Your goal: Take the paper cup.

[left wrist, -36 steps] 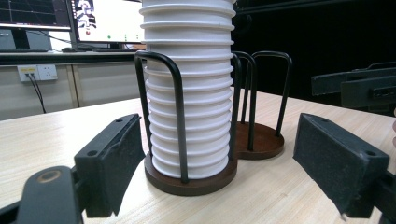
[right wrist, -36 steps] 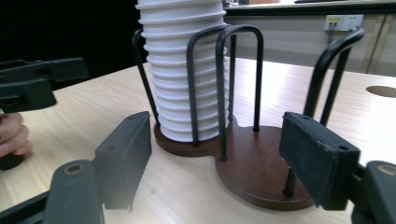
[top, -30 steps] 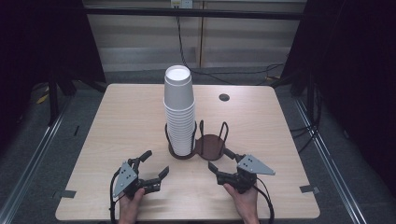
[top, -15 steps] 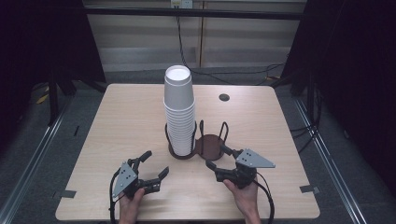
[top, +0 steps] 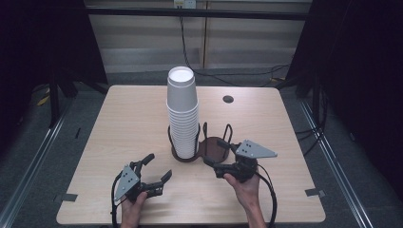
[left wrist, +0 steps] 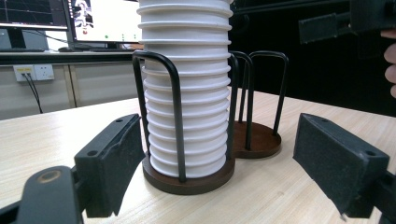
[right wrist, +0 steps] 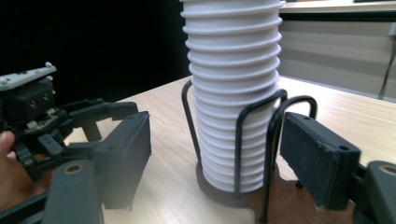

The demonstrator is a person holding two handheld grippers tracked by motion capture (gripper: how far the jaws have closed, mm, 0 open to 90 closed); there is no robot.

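A tall stack of white paper cups [top: 182, 109] stands in one ring of a black wire holder on a brown base [top: 214, 147]; the ring beside it holds nothing. My left gripper [top: 159, 166] rests low at the table's front left, open, nothing between its jaws. The left gripper view looks straight at the cup stack [left wrist: 187, 88] between those pads [left wrist: 112, 158]. My right gripper [top: 215, 153] hovers by the bare ring, open. Its view has the cup stack [right wrist: 233, 93] and wire loops [right wrist: 275, 140] between the jaws, untouched. The left gripper [right wrist: 32, 121] lies beyond.
A small dark round hole [top: 228, 99] sits near the table's far edge. The wooden table [top: 119, 123] has bare room to the left and right of the holder. Monitors [left wrist: 93, 18] stand on a desk behind.
My right gripper has risen off the table and edged toward the holder's bare ring. The left gripper and the cups have not moved.
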